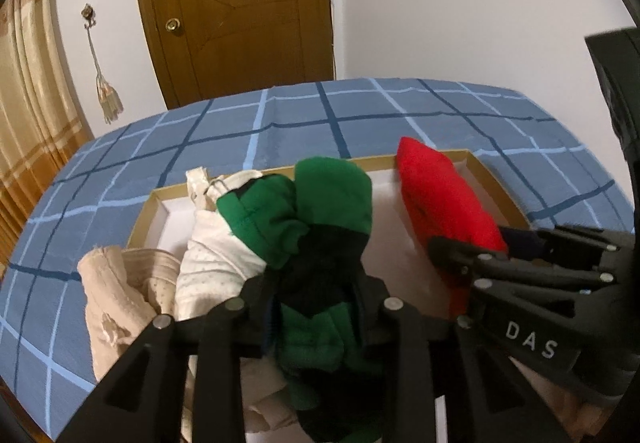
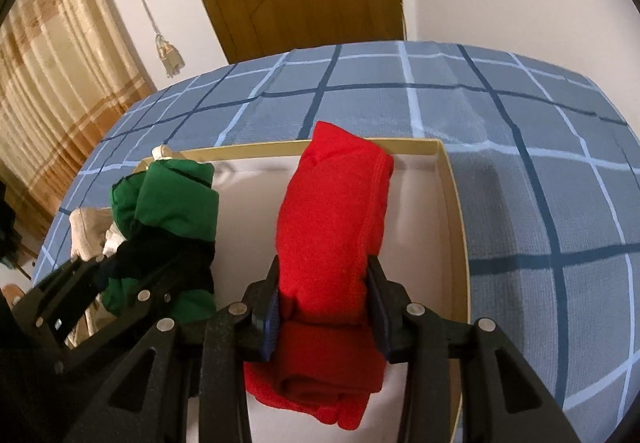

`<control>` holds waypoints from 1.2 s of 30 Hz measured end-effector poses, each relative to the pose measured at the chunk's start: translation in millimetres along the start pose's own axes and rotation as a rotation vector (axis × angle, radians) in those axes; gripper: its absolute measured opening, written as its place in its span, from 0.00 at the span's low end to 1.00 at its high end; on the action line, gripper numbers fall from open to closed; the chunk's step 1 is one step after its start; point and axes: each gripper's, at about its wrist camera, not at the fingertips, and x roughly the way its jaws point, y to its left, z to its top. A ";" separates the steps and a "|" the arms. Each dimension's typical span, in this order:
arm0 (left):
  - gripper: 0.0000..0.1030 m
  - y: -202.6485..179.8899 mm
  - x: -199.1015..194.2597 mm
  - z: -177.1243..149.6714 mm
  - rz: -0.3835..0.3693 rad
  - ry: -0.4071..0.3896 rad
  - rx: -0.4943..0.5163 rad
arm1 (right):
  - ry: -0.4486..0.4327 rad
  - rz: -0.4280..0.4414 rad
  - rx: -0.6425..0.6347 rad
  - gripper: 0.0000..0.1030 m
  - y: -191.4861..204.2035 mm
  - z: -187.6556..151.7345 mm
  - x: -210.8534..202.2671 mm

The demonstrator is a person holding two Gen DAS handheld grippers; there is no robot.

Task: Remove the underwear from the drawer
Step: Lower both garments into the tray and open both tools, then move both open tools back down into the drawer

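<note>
Underwear: red pair (image 2: 332, 243) clamped in right gripper (image 2: 326, 317) jaws, green pair (image 1: 320, 243) pinched by left gripper (image 1: 316, 307), both over drawer (image 2: 452, 203) on bed. Grab step done, I think; next lift both clear of drawer.

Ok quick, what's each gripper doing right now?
Left gripper: closed on the green and black underwear.
Right gripper: closed on the red underwear.

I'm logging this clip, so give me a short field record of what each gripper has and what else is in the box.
left gripper: shut on green and black underwear
right gripper: shut on red underwear
container: shallow cardboard box, white inside
also in the box: cream underwear, beige underwear
surface: blue checked bedsheet
</note>
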 end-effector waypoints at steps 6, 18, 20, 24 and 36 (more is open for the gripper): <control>0.48 3.6 -10.2 0.9 -0.039 0.015 -0.013 | 0.024 0.076 0.079 0.53 -19.6 -1.4 -0.6; 1.00 -5.9 -75.6 -8.0 0.057 -0.145 0.063 | -0.135 0.043 0.061 0.54 -2.7 -23.8 -68.5; 1.00 -2.1 -80.2 -11.1 0.039 -0.128 0.039 | -0.165 0.058 0.076 0.54 1.0 -32.6 -84.0; 1.00 2.9 -92.6 -27.4 -0.006 -0.104 0.014 | -0.205 0.114 0.106 0.54 5.3 -51.9 -112.4; 1.00 15.3 -138.3 -77.8 -0.023 -0.102 0.009 | -0.234 0.212 0.169 0.54 34.5 -120.9 -157.1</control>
